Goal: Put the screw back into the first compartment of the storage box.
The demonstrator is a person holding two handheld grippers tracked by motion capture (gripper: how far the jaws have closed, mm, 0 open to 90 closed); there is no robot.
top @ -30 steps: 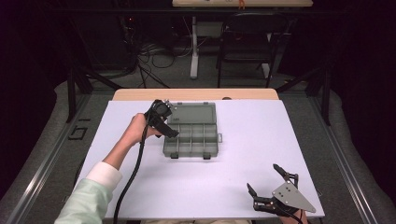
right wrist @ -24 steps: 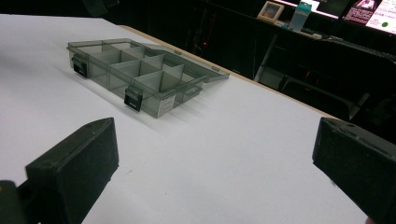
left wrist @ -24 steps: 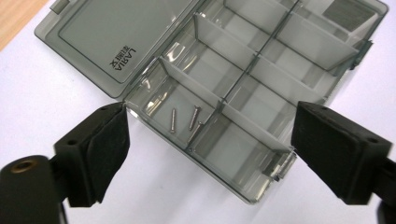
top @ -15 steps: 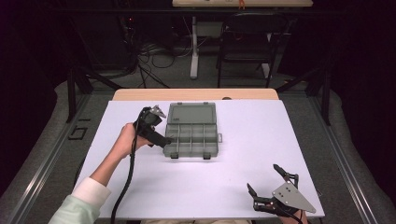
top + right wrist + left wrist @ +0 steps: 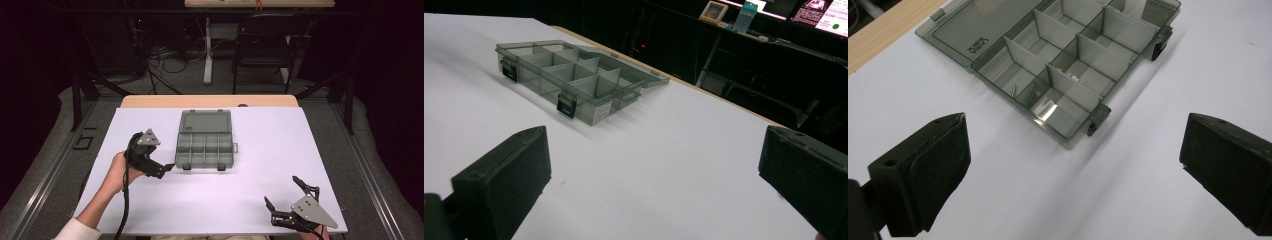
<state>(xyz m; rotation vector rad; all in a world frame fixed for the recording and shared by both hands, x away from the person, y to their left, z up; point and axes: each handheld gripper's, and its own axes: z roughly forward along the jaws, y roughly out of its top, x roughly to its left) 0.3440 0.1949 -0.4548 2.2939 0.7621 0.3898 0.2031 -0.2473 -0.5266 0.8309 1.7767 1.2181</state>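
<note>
left hand (image 5: 120,172): holds the left gripper (image 5: 169,167) just left of the organizer box (image 5: 205,139), off its near-left corner; a second ago it was up at the box's left side by the lid, so it has drawn back toward the person.
left gripper fingers (image 5: 923,170): spread wide, nothing between them; they have just been opening, only bare counter in the gap.
organizer box: grey, clear plastic, sits on the white counter (image 5: 240,200) toward the far middle; same spot as a second ago.
box lid (image 5: 205,121): thrown fully back, lying flat on the counter on the far side of the box.
box compartments (image 5: 1068,75): exposed, look near empty; a few tiny bits in the one nearest the left gripper, too small to name.
box latches (image 5: 1098,120): two dark clips on the near wall, hanging free.
what changed: gripper let go and pulled off the box, lid left open.
meaning: opening step looks done; box ready for loading or picking, my guess.
right gripper (image 5: 287,202): well right of the box, at the counter's near edge, parked; no move in the last second.
right gripper fingers (image 5: 504,185): spread wide, holding nothing, box far ahead of them.
</note>
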